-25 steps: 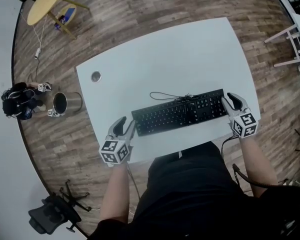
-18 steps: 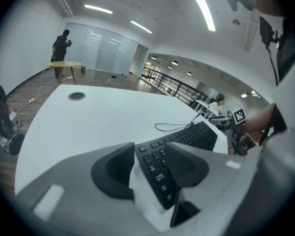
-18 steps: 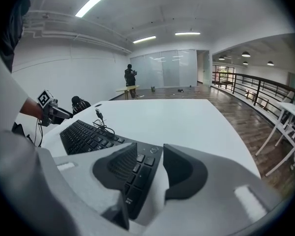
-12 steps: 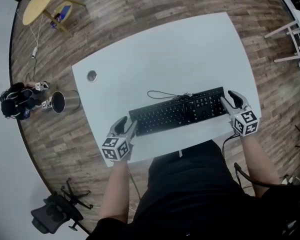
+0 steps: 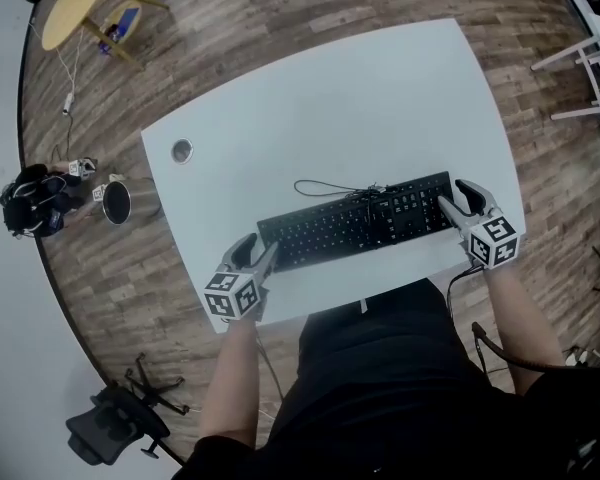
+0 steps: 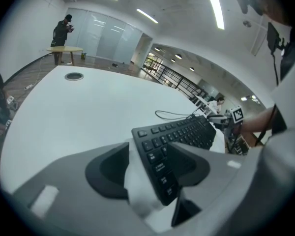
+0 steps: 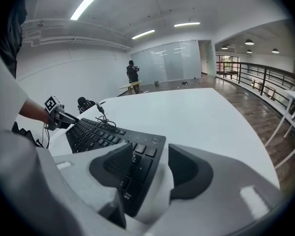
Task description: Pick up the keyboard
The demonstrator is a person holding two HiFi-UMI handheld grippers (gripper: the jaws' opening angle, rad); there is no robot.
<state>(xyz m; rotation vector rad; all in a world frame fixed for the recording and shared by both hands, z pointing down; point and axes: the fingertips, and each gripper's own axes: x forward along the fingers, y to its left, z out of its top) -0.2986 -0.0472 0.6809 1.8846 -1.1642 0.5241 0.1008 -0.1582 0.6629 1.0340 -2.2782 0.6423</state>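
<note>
White table [image 5: 360, 98] on wood floor [image 5: 260, 8], perhaps a bin [image 5: 115, 202] beside

left claw [image 5: 258, 249] and right claw [image 5: 454, 197], jaws just opening, wide apart

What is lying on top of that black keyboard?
A bundled black cable rests on the keyboard, its loop trailing onto the white table. Keys beneath the bundle are hidden.

Bright, even light from long ceiling strips [image 6: 217, 9] falls on the white tabletop [image 5: 380, 98], leaving only faint, soft shadows. Every view bulges and bends toward its edges; both gripper views are ringed by black corners.
</note>
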